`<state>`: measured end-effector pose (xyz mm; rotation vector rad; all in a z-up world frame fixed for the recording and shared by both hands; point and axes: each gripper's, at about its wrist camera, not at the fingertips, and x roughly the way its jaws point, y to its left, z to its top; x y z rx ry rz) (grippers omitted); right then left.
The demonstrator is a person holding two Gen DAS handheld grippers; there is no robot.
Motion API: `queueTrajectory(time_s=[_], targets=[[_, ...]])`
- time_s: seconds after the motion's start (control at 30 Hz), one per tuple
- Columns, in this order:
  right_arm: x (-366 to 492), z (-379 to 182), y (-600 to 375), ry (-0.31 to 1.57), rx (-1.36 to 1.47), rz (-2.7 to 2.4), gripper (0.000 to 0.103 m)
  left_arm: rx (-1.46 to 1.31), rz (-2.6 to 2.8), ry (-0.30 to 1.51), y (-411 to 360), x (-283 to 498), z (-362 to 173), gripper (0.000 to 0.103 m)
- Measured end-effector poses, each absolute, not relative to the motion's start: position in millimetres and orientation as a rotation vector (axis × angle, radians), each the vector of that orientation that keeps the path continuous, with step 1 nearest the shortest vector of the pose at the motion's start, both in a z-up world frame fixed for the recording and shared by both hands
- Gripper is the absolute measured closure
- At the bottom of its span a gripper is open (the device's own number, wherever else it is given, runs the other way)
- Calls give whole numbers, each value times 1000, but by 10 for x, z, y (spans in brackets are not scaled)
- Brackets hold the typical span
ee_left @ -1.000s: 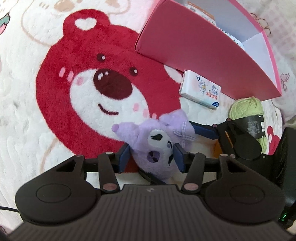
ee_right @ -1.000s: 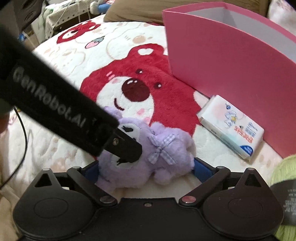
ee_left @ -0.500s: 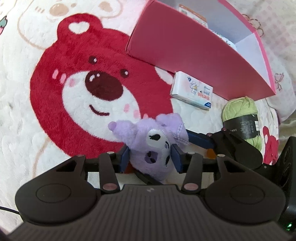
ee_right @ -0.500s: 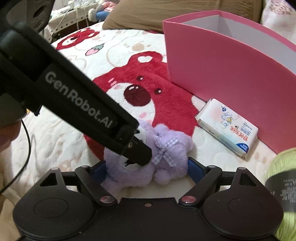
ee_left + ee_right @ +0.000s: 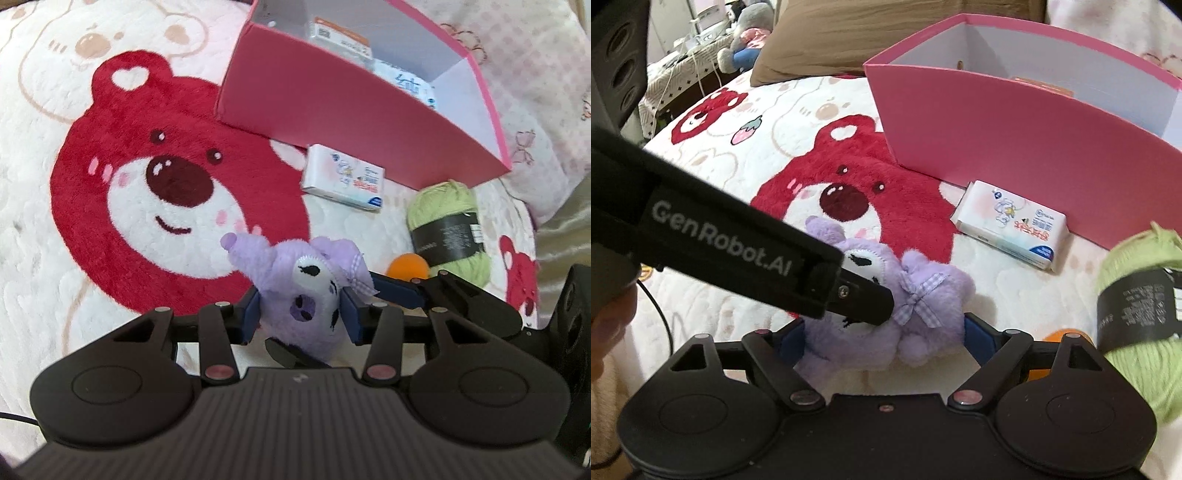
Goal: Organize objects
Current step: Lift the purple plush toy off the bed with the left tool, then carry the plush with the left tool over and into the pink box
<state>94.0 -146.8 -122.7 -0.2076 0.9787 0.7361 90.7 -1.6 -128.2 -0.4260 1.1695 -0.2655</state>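
Note:
A purple plush toy [image 5: 306, 291] with a gingham bow is held from two sides. My left gripper [image 5: 301, 314] is shut on its head, blue pads pressing into the fur. My right gripper [image 5: 884, 336] grips the toy's body across, pads against both flanks; one of its fingers [image 5: 399, 291] shows beside the bow. The left gripper's finger [image 5: 864, 299] crosses the toy's face in the right wrist view. Behind stands an open pink box [image 5: 351, 110] [image 5: 1015, 140] holding a few packs [image 5: 340, 35].
A white tissue pack [image 5: 343, 179] [image 5: 1012, 225] lies against the box front. Green yarn [image 5: 447, 229] [image 5: 1137, 314] and an orange ball [image 5: 406, 267] sit to the right. Underneath is a red bear blanket [image 5: 166, 184]; a brown pillow [image 5: 886, 33] lies behind.
Both grippers have risen a little with the plush toy. The right jaws narrowed onto it. More of the box's inside shows, and the orange ball has come into view.

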Motion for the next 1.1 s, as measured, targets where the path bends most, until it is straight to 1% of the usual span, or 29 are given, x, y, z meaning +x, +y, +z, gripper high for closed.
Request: queueTrajectory(time_s=[0.17, 0.3, 0.43, 0.77, 1.1], targets=[[801, -1091, -1620, 991, -194, 740, 13, -407, -300, 1178, -64, 846, -1128, 59], [958, -1171, -1616, 982, -214, 734, 12, -377, -324, 1166, -141, 794, -1010, 59], [930, -1056, -1658, 977, -215, 730, 12, -376, -343, 1146, -172, 736, -879, 59], [801, -658, -1798, 906, -234, 739, 11, -394, -380, 1102, -176, 707, -513, 59], [848, -215, -1886, 824, -230, 756, 9, -293, -424, 1018, -253, 757, -29, 58]])
